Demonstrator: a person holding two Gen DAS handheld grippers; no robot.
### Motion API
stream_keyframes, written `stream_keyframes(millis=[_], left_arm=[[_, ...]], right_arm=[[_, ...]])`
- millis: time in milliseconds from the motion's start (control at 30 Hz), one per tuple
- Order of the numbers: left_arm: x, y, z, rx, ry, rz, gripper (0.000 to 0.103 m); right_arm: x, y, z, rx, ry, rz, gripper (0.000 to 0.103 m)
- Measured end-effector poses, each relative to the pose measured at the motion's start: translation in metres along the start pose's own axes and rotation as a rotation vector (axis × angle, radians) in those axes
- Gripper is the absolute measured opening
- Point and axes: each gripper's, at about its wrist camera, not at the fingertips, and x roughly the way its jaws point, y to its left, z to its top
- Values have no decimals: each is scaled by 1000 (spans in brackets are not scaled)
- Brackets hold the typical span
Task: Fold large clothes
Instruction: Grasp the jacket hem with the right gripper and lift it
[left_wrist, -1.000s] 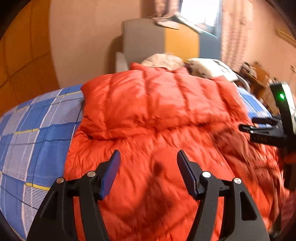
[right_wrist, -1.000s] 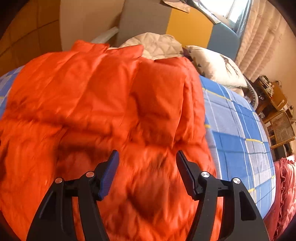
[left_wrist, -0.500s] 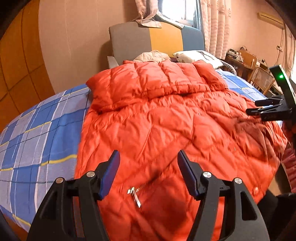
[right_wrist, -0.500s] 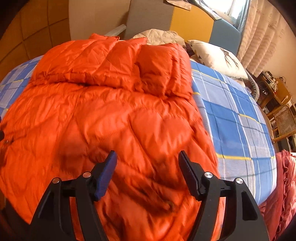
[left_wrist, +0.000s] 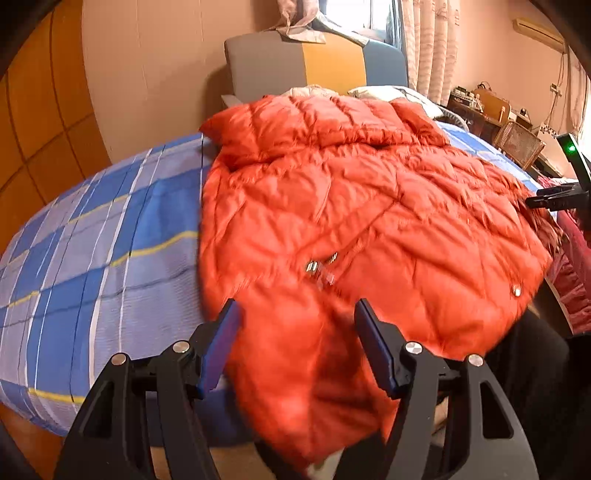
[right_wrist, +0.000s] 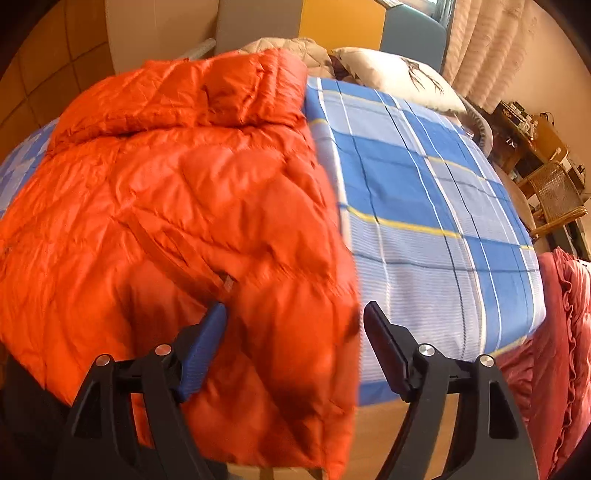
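Observation:
A large orange quilted down jacket (left_wrist: 351, 206) lies spread on a bed with a blue plaid sheet (left_wrist: 92, 251). Its hem hangs over the bed's near edge. My left gripper (left_wrist: 295, 332) is open and empty, just above the hem at the jacket's left side. My right gripper (right_wrist: 295, 332) is open and empty, over the jacket (right_wrist: 166, 206) near its right hem corner. The right gripper also shows at the right edge of the left wrist view (left_wrist: 554, 195). A metal zipper pull (left_wrist: 321, 264) lies on the jacket's front.
Pillows (right_wrist: 391, 70) and a grey-yellow-blue headboard (left_wrist: 306, 66) stand at the bed's far end. Bare plaid sheet (right_wrist: 424, 206) lies right of the jacket. A red ruffled cloth (right_wrist: 557, 350) hangs at the right. A wicker chair (right_wrist: 554, 192) and a cluttered desk stand beyond.
Both grippers have pulled back toward the bed's near edge, so more of the jacket and the hanging hem show. Both stay open.

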Motion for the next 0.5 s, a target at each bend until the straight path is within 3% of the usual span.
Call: stream_keyframes(millis=[267, 500], left_arm=[[3, 11, -23, -52, 63, -82, 63], [7, 6, -23, -60, 76, -110, 50]], right_arm=[[10, -6, -16, 10, 42, 68, 76], [18, -8, -24, 4, 75, 115, 75]])
